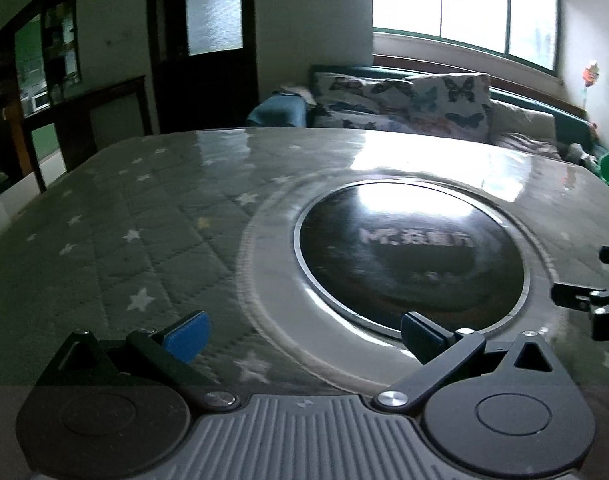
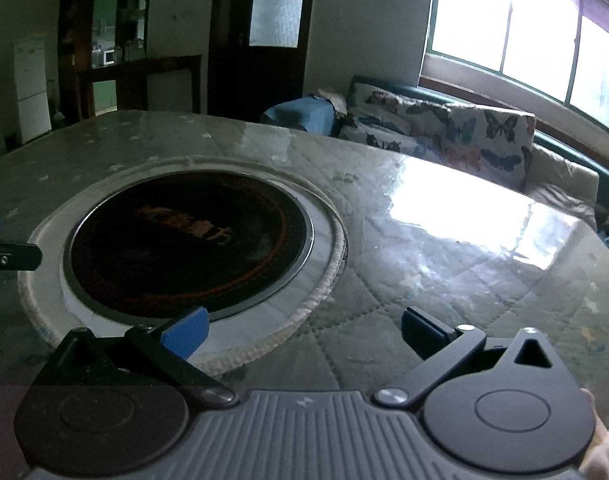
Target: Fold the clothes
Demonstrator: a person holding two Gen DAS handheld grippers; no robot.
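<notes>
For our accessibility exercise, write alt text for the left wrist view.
The open left gripper hovers empty above a table with a star-patterned quilted cover and a round black cooktop. No clothes are visible; a butterfly-print sofa sits under a bright window.

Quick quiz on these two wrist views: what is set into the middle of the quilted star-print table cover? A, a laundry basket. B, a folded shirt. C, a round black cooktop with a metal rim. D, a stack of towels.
C: a round black cooktop with a metal rim sits in a circular cutout of the star-print table cover; both the left claw and right claw are open and empty, with no garment in view.
</notes>
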